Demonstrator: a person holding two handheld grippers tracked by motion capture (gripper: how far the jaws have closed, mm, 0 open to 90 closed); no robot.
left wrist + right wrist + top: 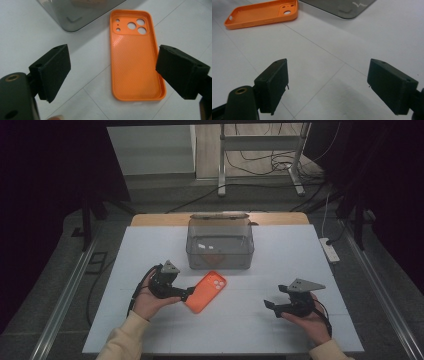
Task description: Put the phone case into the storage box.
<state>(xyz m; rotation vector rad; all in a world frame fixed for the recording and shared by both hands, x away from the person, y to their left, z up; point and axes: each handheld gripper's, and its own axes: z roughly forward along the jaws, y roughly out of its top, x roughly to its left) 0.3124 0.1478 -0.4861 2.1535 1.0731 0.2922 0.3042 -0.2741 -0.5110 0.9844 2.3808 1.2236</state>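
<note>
Left gripper (187, 292): jaws spread wide, nothing between them, held just at the near end of the phone case; seen from its own camera, both black pads (53, 71) hang above the table, one to each side of the case.
Right gripper (270, 306): also wide open and empty, well apart from the case, over bare table.
Phone case (136, 56): orange, lying flat on the white table (280, 265), hollow side up, camera cut-outs at the far end, just in front of the grey bin.
Grey bin (220, 245): translucent, open-topped, at the far middle of the table, near the case's far end but apart from it.
Weight: judged very light, a thin empty shell.
Stiffness: probably soft and flexible; likely to bow or fold if squeezed hard across the width.
Surface: textured inner face, smooth outer rim; looks grippy rather than slick.
Fragility: low; little harm expected from a drop.
Where to grip: across the two long side walls near the middle, or on the near short edge pinching the raised lip.
Caution: lies flat on the table, so one pad must get down beside or under the rim; light pressure only.
</note>
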